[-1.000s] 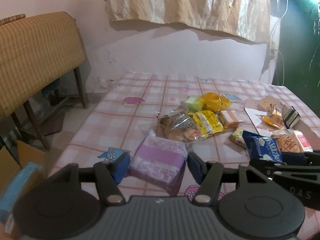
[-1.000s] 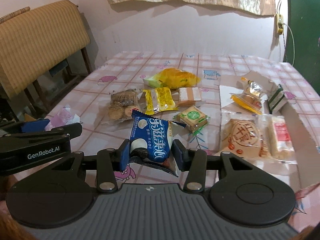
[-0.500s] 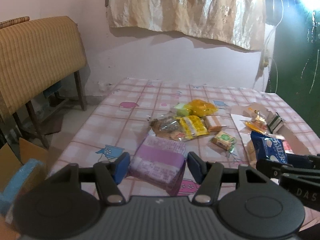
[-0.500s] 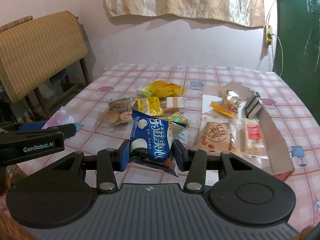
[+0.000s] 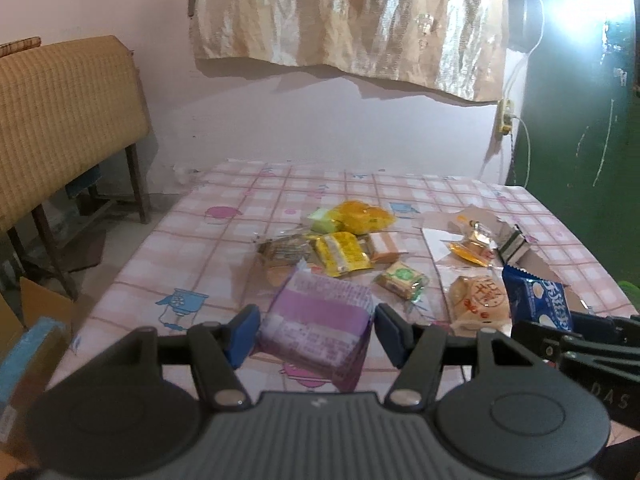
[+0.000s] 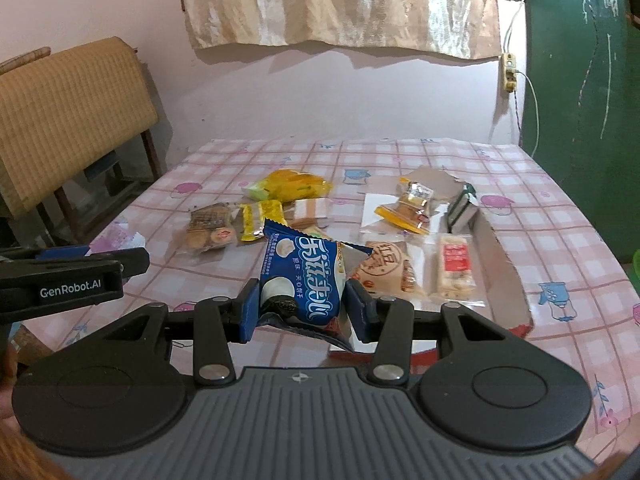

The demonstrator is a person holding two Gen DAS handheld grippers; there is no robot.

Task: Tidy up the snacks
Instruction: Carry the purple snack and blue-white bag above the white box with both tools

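Observation:
My left gripper point(image 5: 316, 334) is shut on a purple snack packet point(image 5: 320, 320), held above the near part of the table. In the right wrist view my right gripper point(image 6: 302, 312) is shut on a blue biscuit packet point(image 6: 304, 280); that blue packet point(image 5: 538, 300) also shows at the right of the left wrist view. Several loose snacks lie mid-table: a yellow bag point(image 6: 294, 184), a brown biscuit pack point(image 6: 208, 230), a small yellow pack point(image 6: 260, 218). An open cardboard box point(image 6: 504, 268) at the right holds a round pastry point(image 6: 386, 270) and a white-red bar point(image 6: 454, 270).
The table wears a pink checked cloth point(image 6: 560, 216). A woven-back bench point(image 5: 60, 120) stands left of it, with cardboard boxes point(image 5: 28, 332) on the floor. A pink wall with a hanging sheet point(image 6: 340, 4) lies behind, a green door point(image 6: 580, 80) at right.
Both grippers have lifted and drawn back from the snack pile with their packets still gripped; the table and the box now look farther off and more of the wall shows.

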